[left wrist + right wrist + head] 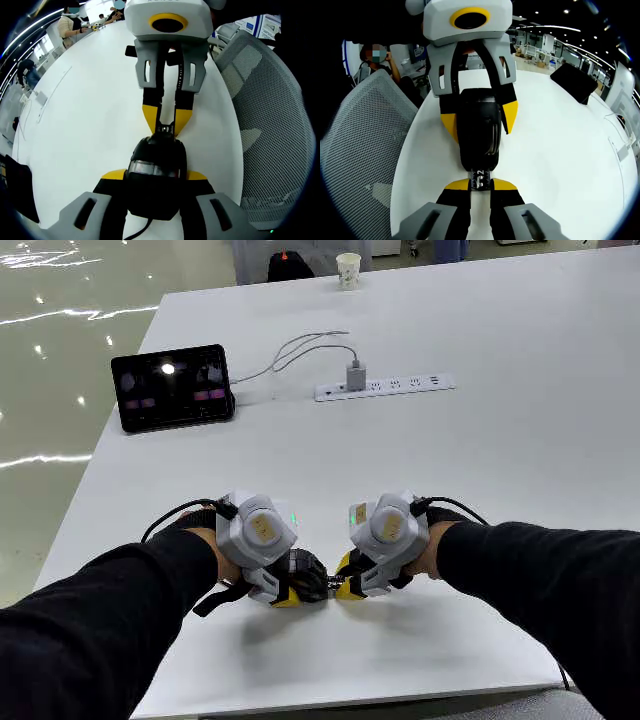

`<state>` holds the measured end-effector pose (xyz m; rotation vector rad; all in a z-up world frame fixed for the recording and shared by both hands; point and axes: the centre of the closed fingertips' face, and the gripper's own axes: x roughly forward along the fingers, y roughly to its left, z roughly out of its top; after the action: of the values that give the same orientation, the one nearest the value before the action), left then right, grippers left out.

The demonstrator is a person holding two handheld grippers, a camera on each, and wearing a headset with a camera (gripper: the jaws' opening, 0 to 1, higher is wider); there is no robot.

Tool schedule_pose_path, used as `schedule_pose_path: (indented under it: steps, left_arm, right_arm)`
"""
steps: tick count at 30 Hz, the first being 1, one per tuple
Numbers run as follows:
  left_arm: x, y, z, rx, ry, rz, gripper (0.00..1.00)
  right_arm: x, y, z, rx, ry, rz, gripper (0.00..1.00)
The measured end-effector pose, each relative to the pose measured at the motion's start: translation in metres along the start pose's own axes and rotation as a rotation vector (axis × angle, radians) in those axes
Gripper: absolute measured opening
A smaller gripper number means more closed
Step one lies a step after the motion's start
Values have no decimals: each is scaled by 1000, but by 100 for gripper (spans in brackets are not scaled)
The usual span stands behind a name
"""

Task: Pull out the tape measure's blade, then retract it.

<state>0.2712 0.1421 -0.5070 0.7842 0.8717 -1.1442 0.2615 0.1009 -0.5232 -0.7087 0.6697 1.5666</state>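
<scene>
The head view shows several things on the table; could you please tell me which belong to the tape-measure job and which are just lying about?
Part of the job:
tape measure, held by the left gripper
blade, its tip pinched by the right gripper

Just lying about:
tablet
power strip
charger
paper cup
mesh chair

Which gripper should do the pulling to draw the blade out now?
The right gripper: it is shut on the blade at its tip, so it can likely draw away while the left gripper grips the tape measure case.
</scene>
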Motion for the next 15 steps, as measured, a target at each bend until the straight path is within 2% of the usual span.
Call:
schedule_pose_path:
  steps: [15]
  left_arm:
    - [1, 0, 1, -7, -3, 1, 35]
  right_arm:
    - [-6, 0, -9, 1, 18, 3, 10]
